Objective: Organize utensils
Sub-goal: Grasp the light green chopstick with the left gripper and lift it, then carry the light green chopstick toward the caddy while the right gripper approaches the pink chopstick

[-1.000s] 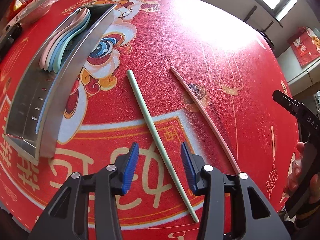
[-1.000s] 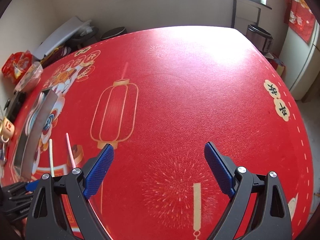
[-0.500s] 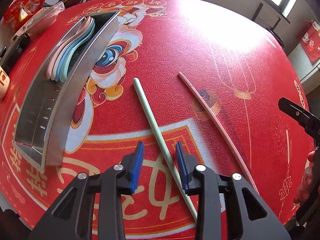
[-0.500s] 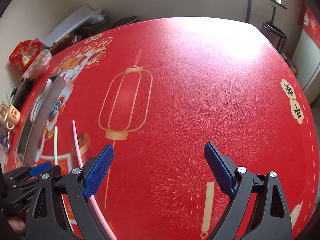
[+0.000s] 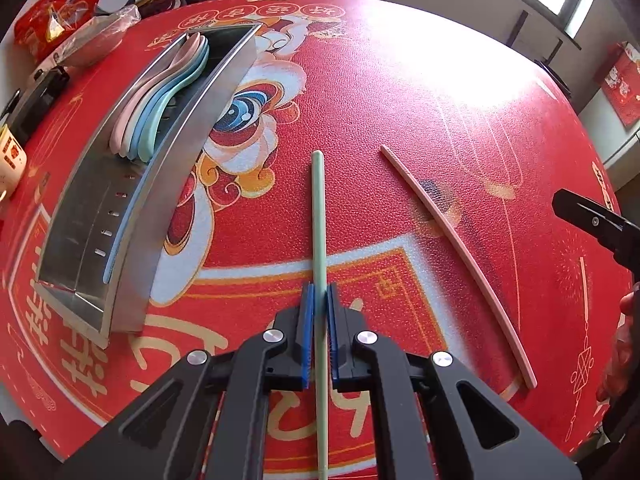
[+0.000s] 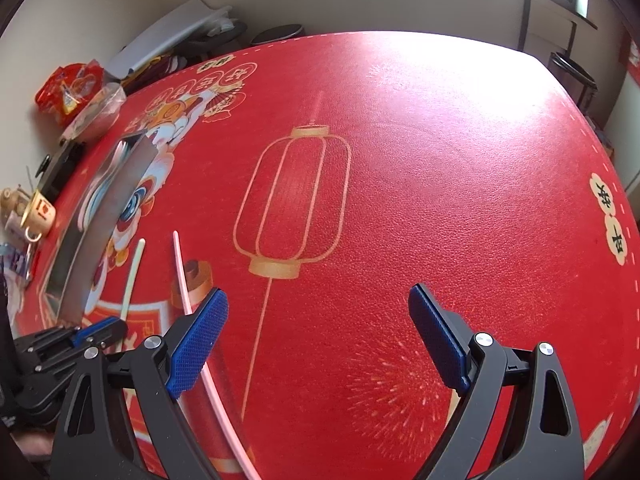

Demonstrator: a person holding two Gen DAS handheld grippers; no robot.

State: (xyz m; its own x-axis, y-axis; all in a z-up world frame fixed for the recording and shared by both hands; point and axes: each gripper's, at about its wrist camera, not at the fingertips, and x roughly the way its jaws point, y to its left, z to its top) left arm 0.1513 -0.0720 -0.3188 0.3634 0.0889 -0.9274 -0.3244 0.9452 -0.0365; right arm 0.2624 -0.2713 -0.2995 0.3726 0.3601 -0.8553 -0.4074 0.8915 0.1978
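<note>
Red tablecloth (image 5: 460,92) lies beneath left gripper (image 5: 319,300) pinching green chopstick (image 5: 319,216).

Both wrist views look forward, close over the red tablecloth (image 5: 440,100), sharing the metal tray (image 6: 108,208).

A round table (image 5: 460,92) carried a red cloth printed with a lion face, gold lanterns, fireworks and characters. On it at the left lay a long steel tray (image 5: 132,216), running near to far. Right of the tray a green chopstick (image 5: 319,216) lay pointing away, and further right a pink chopstick (image 5: 452,236) lay slanted, well apart from it. At the far left edge sat a plastic-wrapped bowl (image 5: 94,40) and a dark box (image 5: 38,98)
</note>
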